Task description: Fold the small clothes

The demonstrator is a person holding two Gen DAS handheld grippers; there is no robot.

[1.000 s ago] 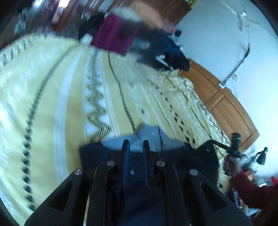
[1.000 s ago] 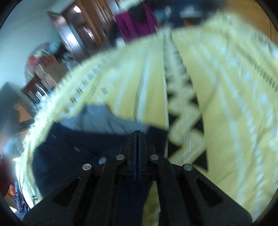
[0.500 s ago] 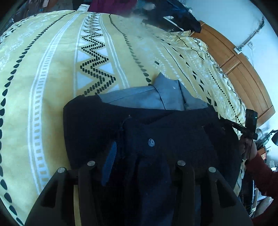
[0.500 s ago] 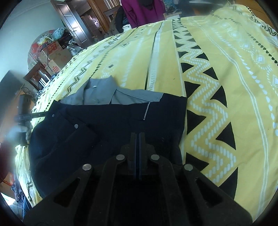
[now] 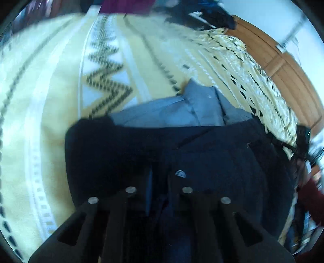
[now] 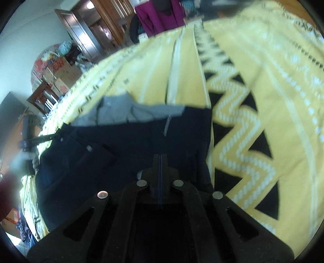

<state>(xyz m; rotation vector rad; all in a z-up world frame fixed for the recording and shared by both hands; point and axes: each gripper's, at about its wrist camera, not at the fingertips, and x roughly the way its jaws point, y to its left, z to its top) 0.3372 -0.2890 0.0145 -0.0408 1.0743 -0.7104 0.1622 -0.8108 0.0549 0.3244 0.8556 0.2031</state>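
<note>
A dark navy garment (image 5: 162, 145), seemingly a pair of small trousers with a metal button (image 5: 180, 173), lies spread on a bed covered by a yellow bedspread (image 5: 60, 105) patterned with white stripes and black zigzags. It sits near the bed's near edge, and a folded grey shirt (image 5: 194, 107) lies partly under its far side, the collar pointing toward the middle of the bed.

The left gripper (image 5: 159, 182) is low over the navy cloth. Its fingers stand a little apart with dark fabric showing between them; whether they pinch that fabric cannot be told, since the picture is blurred and everything there is dark.

The right gripper (image 6: 160, 161) has its fingers pressed together with only a thin line between them, closed just above or on the navy garment (image 6: 125, 145) near its right side. Whether any cloth is caught in them cannot be made out.

In the right wrist view the grey shirt (image 6: 125, 113) shows beyond the navy garment, and the left gripper's handle (image 6: 27, 129) appears at the bed's left edge, held by a hand with a dark red sleeve (image 6: 8, 194). A magenta garment (image 6: 160, 18) hangs beyond the far edge of the bed, near wooden cabinets (image 6: 91, 26).
</note>
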